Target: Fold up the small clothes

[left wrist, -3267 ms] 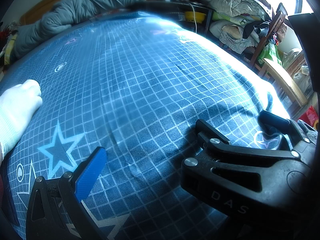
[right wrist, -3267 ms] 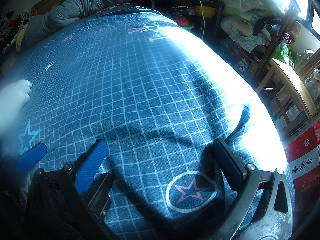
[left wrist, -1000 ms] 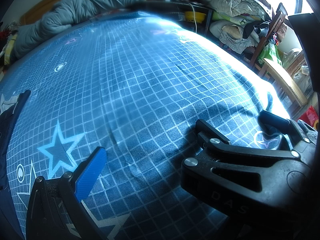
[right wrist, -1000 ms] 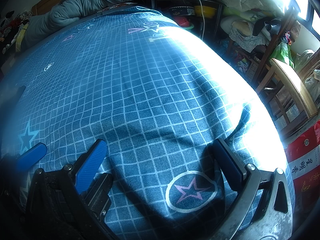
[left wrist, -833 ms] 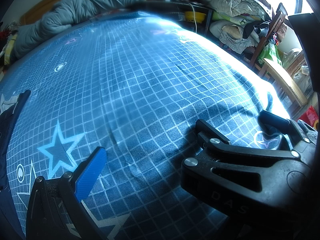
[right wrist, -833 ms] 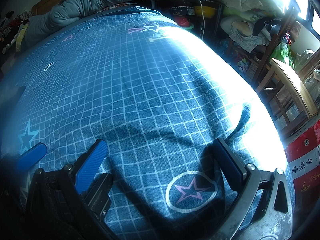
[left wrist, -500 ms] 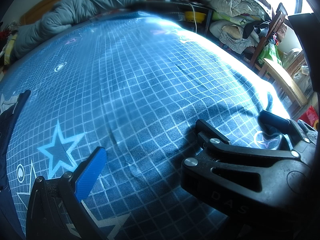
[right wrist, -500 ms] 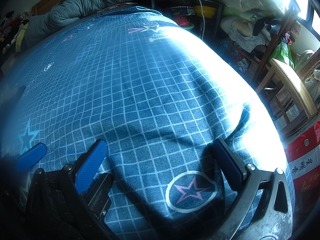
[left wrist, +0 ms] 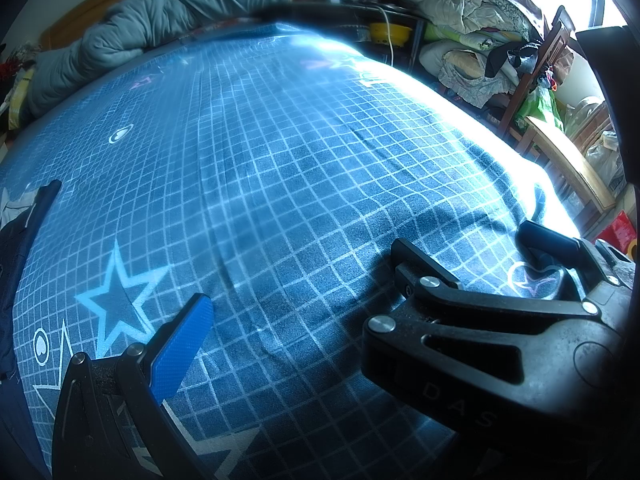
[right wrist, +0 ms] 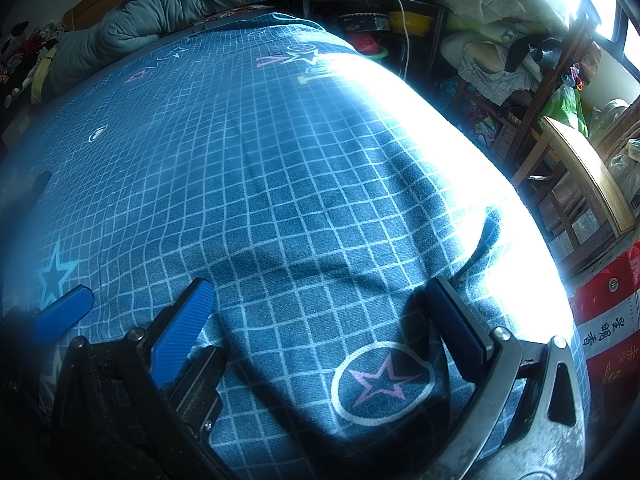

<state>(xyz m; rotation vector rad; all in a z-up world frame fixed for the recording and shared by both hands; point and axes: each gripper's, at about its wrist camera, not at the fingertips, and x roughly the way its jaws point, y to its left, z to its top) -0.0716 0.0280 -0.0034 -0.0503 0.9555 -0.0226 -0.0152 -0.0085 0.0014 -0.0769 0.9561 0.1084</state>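
A dark navy garment point(left wrist: 20, 240) lies at the left edge of the left wrist view, with a pale patch near its top; most of it is cut off by the frame. In the right wrist view it shows only as a blurred dark edge point(right wrist: 30, 192). My left gripper point(left wrist: 300, 304) rests low over the bed, open, with nothing between its blue pad point(left wrist: 184, 344) and black finger. My right gripper point(right wrist: 320, 320) sits beside it on the right, also open and empty. The garment is well left of both.
The bed has a blue grid-patterned sheet point(right wrist: 280, 160) with stars. A grey duvet point(left wrist: 152, 36) is bunched at the far end. Right of the bed stand a wooden chair point(right wrist: 580, 184), piled laundry point(left wrist: 472, 12) and a red box point(right wrist: 608, 316).
The white-gloved hand seen at the left 3.3 s ago is gone, and the dark garment now lies there. Over the last second nothing has moved.
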